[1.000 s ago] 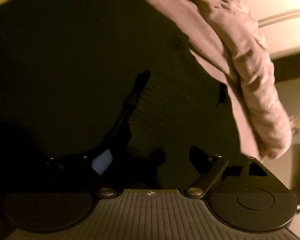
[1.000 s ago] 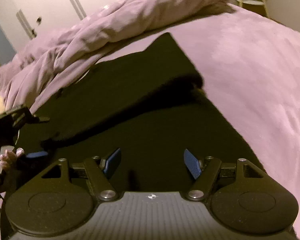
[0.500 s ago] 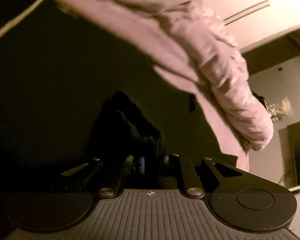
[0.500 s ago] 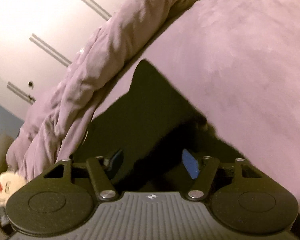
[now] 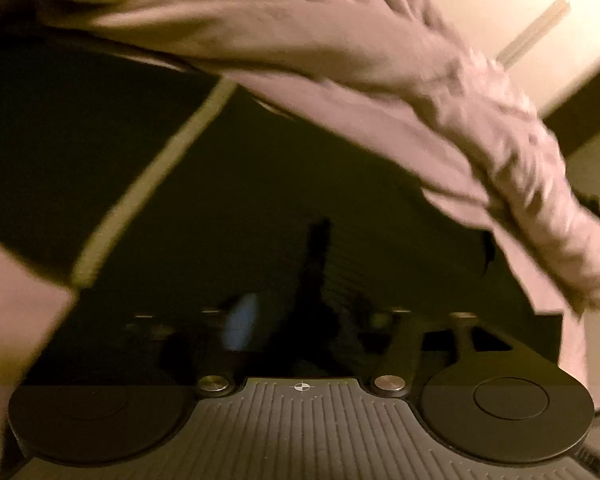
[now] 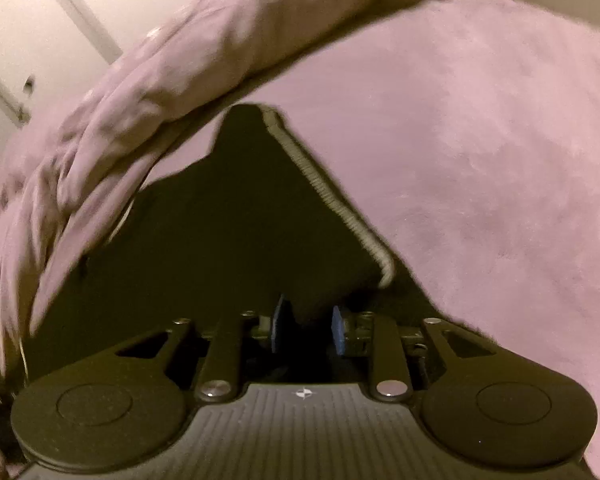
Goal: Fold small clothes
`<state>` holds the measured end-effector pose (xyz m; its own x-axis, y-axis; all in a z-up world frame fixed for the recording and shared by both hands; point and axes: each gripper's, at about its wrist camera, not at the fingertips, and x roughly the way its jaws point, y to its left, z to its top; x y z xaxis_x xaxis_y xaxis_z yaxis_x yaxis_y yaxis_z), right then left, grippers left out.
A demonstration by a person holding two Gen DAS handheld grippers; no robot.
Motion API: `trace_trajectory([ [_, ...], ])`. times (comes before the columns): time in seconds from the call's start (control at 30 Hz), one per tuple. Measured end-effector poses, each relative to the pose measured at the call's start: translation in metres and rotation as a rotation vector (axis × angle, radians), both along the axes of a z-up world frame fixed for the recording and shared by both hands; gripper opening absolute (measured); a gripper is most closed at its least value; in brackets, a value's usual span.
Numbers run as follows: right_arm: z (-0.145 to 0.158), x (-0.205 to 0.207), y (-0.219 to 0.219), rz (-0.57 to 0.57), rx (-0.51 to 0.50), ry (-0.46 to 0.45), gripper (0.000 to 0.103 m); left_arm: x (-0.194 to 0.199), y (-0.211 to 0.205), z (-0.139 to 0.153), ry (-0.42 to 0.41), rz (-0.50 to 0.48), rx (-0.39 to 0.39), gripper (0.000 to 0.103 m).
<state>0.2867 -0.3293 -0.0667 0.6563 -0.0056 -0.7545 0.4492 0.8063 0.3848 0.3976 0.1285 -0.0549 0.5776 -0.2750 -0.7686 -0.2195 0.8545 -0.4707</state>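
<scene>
On the purple bedspread [image 6: 480, 140] we see the dark garment [image 6: 228, 232] lying flat, its pale ribbed edge [image 6: 332, 200] running down toward our right gripper [image 6: 306, 330], whose blue pads are closing on a fold of it. Our left gripper [image 5: 300, 324] (badly blurred) is opening above the same cloth, gripping nothing.

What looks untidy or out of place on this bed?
The duvet lies bunched in a crumpled ridge beside the dark garment, overlapping its far edge. The garment's ribbed corner curls upward. Nothing looks damaged or spilled.
</scene>
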Motion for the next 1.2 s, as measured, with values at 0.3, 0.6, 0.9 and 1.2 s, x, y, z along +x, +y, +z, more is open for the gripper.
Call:
trace_trajectory([
  [0.3,-0.001,-0.064,0.085,0.165,-0.023,0.09,0.038,-0.06,0.178,0.012,0.007,0.384,0.022,0.085],
  [0.6,-0.005,-0.07,0.134,0.139,-0.078,0.115,0.061,-0.054,0.319,-0.014,-0.031,0.737,-0.058,0.068],
  [0.9,-0.007,-0.064,0.157,0.144,-0.162,0.154,0.067,-0.019,0.355,-0.03,-0.023,0.757,-0.07,0.029],
  [1.2,0.019,-0.074,0.143,0.089,-0.088,0.061,0.051,-0.008,0.309,0.056,-0.177,0.428,0.058,0.013],
])
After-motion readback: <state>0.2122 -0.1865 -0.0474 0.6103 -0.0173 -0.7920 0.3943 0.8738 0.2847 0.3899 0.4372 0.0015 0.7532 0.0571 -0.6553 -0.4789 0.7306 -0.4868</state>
